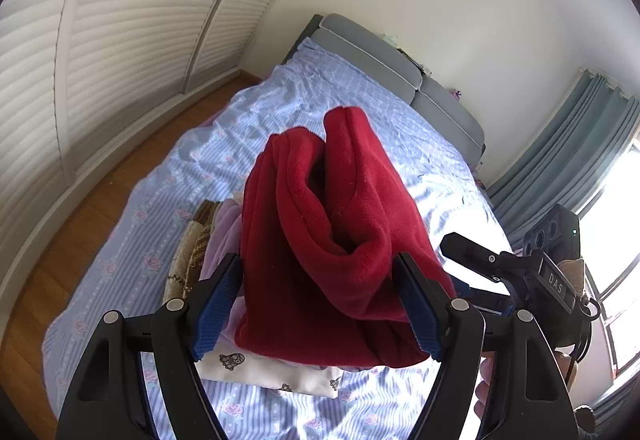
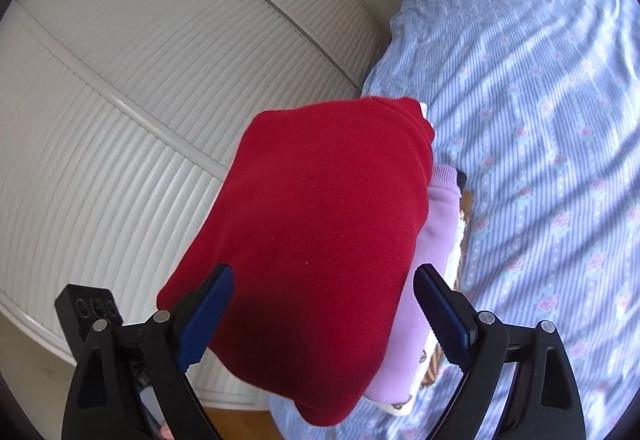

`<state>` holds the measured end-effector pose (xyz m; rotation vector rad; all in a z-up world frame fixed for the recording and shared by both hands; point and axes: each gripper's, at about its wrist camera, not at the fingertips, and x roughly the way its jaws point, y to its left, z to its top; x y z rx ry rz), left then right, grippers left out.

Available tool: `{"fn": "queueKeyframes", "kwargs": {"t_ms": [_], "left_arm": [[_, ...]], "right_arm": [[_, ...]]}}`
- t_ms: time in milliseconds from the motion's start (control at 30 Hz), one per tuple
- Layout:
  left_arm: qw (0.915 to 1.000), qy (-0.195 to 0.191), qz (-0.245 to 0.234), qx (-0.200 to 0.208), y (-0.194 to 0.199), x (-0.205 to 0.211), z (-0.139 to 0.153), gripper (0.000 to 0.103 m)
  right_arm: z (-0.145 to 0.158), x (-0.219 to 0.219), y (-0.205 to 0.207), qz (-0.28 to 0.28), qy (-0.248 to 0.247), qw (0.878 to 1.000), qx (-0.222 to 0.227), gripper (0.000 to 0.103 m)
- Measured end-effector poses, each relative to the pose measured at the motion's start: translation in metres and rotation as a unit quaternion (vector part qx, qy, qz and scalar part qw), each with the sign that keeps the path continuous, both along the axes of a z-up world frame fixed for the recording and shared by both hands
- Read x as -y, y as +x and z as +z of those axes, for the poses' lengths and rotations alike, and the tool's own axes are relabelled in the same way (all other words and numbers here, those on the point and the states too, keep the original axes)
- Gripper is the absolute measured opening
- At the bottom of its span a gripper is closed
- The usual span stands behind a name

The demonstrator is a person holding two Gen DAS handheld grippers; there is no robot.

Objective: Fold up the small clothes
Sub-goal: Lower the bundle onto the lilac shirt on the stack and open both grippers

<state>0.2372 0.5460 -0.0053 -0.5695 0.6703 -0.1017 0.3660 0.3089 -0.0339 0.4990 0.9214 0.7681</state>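
A folded red garment [image 1: 332, 240] lies on top of a stack of folded clothes on the bed. It also shows in the right wrist view [image 2: 320, 232]. Under it are a lilac garment [image 2: 434, 236], a white printed one [image 1: 276, 374] and a brown patterned one [image 1: 192, 252]. My left gripper [image 1: 320, 316] is open, with its blue pads on either side of the red garment's near end. My right gripper [image 2: 324, 316] is open above the red garment's near edge. The right gripper also shows at the right of the left wrist view [image 1: 516, 272].
The bed has a blue striped floral sheet [image 2: 540, 119] and a grey headboard [image 1: 400, 67]. White louvred wardrobe doors [image 1: 120, 39] stand along the left, beyond a strip of wooden floor [image 1: 80, 224]. Teal curtains [image 1: 576, 143] and a bright window are at the right.
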Motion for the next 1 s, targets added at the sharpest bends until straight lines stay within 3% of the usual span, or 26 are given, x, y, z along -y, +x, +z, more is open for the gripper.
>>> {"fn": "queueKeyframes", "kwargs": {"t_ms": [233,500,733,1000], "left_arm": [[0.9996,0.022,0.011,0.017,-0.013,0.011,0.022,0.078],[0.9974,0.066,0.020,0.024,-0.045,0.063,0.056,0.080],[0.9925,0.111,0.024,0.045,-0.082,0.142,0.085,0.080],[0.9857,0.159,-0.001,0.054,-0.119,0.258,0.091,0.080]], "right_arm": [[0.006,0.018,-0.003,-0.001,0.004,1.000,0.002,0.092],[0.027,0.058,-0.037,-0.004,0.001,1.000,0.029,0.092],[0.056,0.132,-0.102,-0.034,-0.043,0.992,0.110,0.092],[0.077,0.245,-0.174,-0.094,-0.097,0.974,0.182,0.092]]}}
